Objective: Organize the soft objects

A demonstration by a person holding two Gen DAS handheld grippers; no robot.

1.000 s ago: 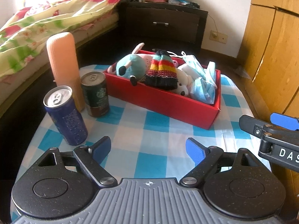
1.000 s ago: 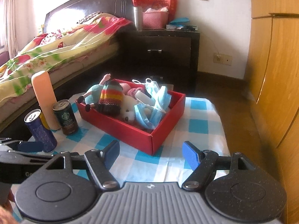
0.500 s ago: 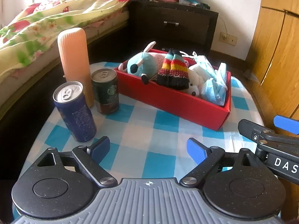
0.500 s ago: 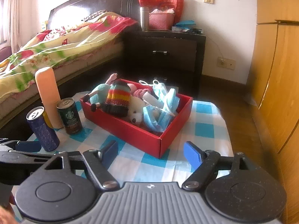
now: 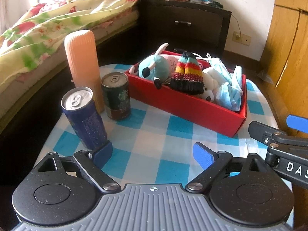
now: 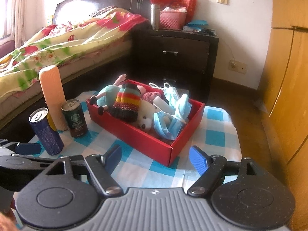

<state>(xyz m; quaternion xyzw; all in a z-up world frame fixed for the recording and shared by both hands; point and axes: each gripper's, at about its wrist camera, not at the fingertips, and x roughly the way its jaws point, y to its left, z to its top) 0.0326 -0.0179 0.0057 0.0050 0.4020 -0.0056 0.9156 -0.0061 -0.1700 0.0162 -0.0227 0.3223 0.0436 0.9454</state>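
A red box point(image 5: 192, 106) point(image 6: 134, 136) stands on the blue-checked tablecloth and holds soft things: a teal plush point(image 5: 154, 68) point(image 6: 108, 96), a striped knit hat point(image 5: 187, 75) point(image 6: 127, 102), a white plush point(image 5: 207, 88) point(image 6: 146, 115) and blue face masks point(image 5: 229, 90) point(image 6: 173, 119). My left gripper point(image 5: 153, 152) hovers open over the cloth in front of the box, empty. My right gripper point(image 6: 156, 156) is open and empty too, near the box's front corner.
Left of the box stand a blue can point(image 5: 82, 115) point(image 6: 45, 129), a dark green can point(image 5: 116, 96) point(image 6: 75, 118) and a tall peach bottle point(image 5: 82, 61) point(image 6: 52, 96). A bed point(image 6: 57, 42) lies at left, a dark nightstand point(image 6: 179, 53) behind, a wooden wardrobe point(image 6: 284, 77) at right.
Both grippers have drawn slightly back and turned a little, so the box and cans sit differently in view. Both stay open and empty.
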